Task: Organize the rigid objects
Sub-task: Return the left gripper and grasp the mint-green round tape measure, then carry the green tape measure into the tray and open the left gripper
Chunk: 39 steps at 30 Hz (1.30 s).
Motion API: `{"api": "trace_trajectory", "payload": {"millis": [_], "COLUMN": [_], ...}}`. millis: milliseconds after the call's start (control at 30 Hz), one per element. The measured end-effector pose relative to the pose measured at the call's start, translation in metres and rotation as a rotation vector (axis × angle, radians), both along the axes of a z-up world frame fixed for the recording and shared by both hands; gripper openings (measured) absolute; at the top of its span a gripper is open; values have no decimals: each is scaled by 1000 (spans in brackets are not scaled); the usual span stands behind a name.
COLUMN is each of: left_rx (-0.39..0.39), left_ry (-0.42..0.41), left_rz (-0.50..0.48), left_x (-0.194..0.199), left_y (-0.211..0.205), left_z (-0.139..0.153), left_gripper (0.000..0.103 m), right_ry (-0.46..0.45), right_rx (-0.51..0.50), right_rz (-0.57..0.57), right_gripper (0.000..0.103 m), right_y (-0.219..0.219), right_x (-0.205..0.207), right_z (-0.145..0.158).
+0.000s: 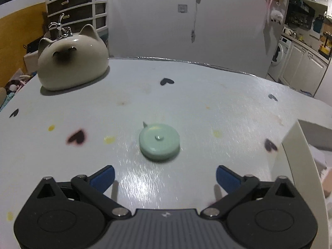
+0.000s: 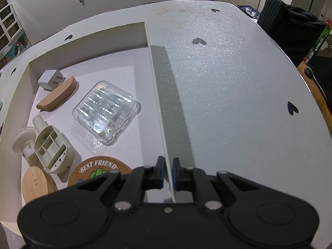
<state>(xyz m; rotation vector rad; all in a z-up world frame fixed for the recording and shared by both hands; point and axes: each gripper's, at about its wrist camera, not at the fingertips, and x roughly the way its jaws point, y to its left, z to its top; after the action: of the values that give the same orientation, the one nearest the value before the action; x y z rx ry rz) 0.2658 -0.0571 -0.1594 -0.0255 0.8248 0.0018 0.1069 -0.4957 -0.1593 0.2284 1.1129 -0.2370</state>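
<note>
Left gripper [image 1: 165, 175] fingers wide apart, mint disc [image 1: 159, 142] just ahead, possibly a tape measure

Table [image 1: 186, 103] lies bare around the green disc [image 1: 159, 142] — cat jar [image 1: 72, 62] well aside.

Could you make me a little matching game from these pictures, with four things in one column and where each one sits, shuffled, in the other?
Things:
1. mint green disc
2. cat-shaped ceramic
3. clear plastic case
4. right claw

Places:
A. lying inside the white box
B. clamped on the box's side wall
C. flat on the table, just ahead of the open left claw
D. standing at the table's far left corner

Pairs: 1-C, 2-D, 3-A, 4-B
</note>
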Motion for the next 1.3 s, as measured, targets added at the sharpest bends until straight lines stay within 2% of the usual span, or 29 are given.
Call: {"api": "trace_trajectory", "payload": {"millis": [33,200,400,533,600,1000,1300], "left_rx": [11,27,46,47,38,-96,-220], "left_ry": [1,6,12,2,1,12,-63], "left_rz": [1,1,18,-4,-18,-112,-242], "left_x": [4,25,43,43,41,6,-22], "left_y": [0,3,5,2,2,-3,-15], "left_z": [-1,-4,-6,-3,-2,15,72], "left_gripper": [90,89,80,58,50,50,50], "right_ry": [0,0,1,0,0,-1,-5], "right_rx": [1,3,2,3,3,2,1], "right_rz": [-1,-2,-2,-3,-3,-2,4], "right_gripper": [9,9,9,9,9,9,9], "right_y": [0,-1,-1,-1,-1,-1,-1], "right_x": [0,-1,-1,-1,0,0,-2], "right_z": [0,0,-1,-1,-1,0,0]}}
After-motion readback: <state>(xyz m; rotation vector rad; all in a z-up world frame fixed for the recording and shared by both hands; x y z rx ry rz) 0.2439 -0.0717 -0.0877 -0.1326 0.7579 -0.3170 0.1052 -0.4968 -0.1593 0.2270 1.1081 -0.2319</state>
